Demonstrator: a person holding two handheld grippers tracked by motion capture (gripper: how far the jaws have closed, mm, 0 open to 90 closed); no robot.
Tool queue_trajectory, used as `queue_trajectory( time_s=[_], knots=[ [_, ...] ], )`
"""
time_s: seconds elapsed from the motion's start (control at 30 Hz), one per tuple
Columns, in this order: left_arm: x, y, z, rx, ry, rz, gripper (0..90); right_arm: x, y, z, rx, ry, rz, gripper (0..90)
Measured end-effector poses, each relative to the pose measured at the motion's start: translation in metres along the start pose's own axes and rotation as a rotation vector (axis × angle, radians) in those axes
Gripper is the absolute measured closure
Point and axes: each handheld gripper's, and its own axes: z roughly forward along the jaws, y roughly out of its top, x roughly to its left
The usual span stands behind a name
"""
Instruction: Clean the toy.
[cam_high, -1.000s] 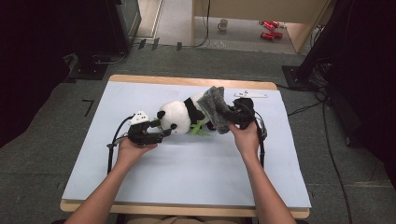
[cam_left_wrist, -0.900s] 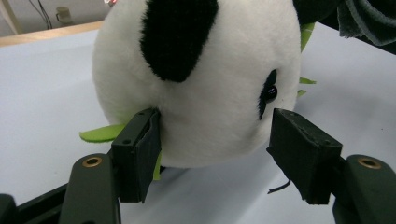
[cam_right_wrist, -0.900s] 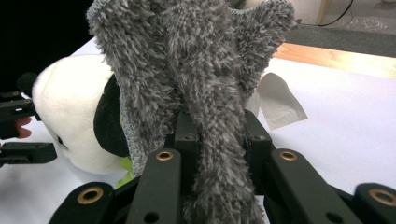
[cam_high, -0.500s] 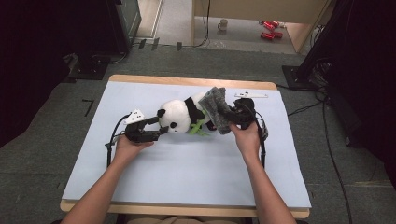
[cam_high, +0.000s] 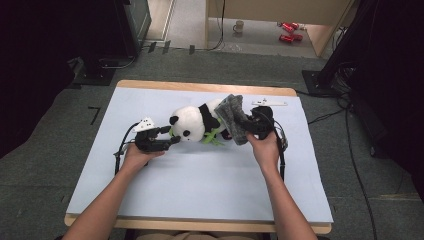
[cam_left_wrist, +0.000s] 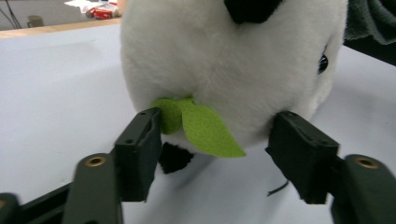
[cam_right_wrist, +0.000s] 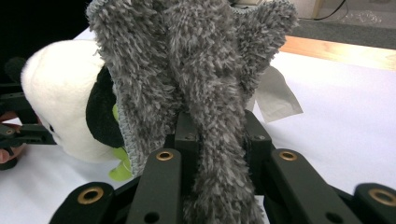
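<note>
From high up, a toy panda (cam_high: 192, 124) is lying in the middle of the table (cam_high: 200, 190), with a grey cloth (cam_high: 234, 117) on its far end. The left gripper (cam_high: 172, 141) is sitting at its head.

In the left gripper view, the jaws have just been closing around the head, one on each side by the green leaf (cam_left_wrist: 205, 128).

In the right gripper view, the jaws are pinching the cloth tight.

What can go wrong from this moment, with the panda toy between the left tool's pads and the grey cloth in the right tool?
1. The left tool, whose jaws have just been closing, stands around the white plush panda's head; it may pinch only the green felt leaf.
2. The right tool clamps one fold of the fuzzy grey cloth; pulling may drag the panda along or let the fold slip out.
</note>
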Motion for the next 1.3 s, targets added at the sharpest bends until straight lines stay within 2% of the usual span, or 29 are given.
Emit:
queue_trajectory(
  time_s=[0.07,0.1,0.17,0.23,0.3,0.37,0.47,0.57,0.7,0.8,0.87,0.93,1.03,1.1,1.23,1.3],
  knots=[
    [-0.005,0.004,-0.002,0.006,0.013,0.029,55.7,-0.001,0.000,0.000,0.001,0.000,-0.003,74.2],
    [-0.007,0.006,-0.003,0.021,0.009,0.022,69.4,-0.001,0.000,-0.001,0.007,0.002,0.001,74.3],
    [-0.010,0.012,-0.003,0.048,0.003,-0.006,74.8,-0.002,-0.001,-0.003,0.012,0.001,0.003,74.4],
    [-0.015,0.014,-0.005,0.051,0.006,0.017,79.2,-0.004,-0.001,-0.007,0.005,-0.004,0.010,74.6],
    [-0.019,0.015,-0.005,0.056,-0.013,0.004,80.9,-0.005,0.001,-0.013,-0.018,-0.006,0.022,74.8],
    [-0.022,0.015,-0.005,0.062,-0.012,0.009,80.9,-0.002,0.006,-0.021,-0.046,-0.008,0.023,74.8],
    [-0.026,0.014,-0.004,0.058,-0.017,0.007,80.9,0.013,0.014,-0.030,-0.086,-0.013,-0.027,74.9],
    [-0.031,0.013,-0.003,0.062,-0.025,0.009,80.9,0.030,0.018,-0.030,-0.100,0.026,-0.060,74.9],
    [-0.037,0.012,-0.003,0.061,-0.031,0.023,80.5,0.051,0.017,-0.014,-0.064,0.101,-0.085,74.8],
    [-0.037,0.011,-0.002,0.066,-0.035,0.015,80.3,0.061,0.015,0.003,-0.031,0.114,-0.107,74.7],
    [-0.037,0.011,-0.002,0.072,-0.039,0.012,80.0,0.065,0.013,0.015,0.000,0.108,-0.112,74.7],
    [-0.037,0.011,-0.002,0.077,-0.041,0.007,78.9,0.064,0.010,0.028,0.061,0.087,-0.125,74.7],
    [-0.036,0.008,-0.003,0.068,-0.041,0.007,76.3,0.060,0.006,0.034,0.057,0.092,-0.122,74.9],
    [-0.035,0.008,-0.004,0.070,-0.051,0.000,70.8,0.059,0.006,0.036,0.068,0.091,-0.126,75.3],
    [-0.034,0.008,-0.010,0.081,-0.048,0.039,58.5,0.059,0.004,0.040,0.091,0.064,-0.151,75.8],
    [-0.030,0.010,-0.016,0.067,-0.053,0.043,56.0,0.058,0.004,0.040,0.095,0.062,-0.152,76.0]
  ],
)
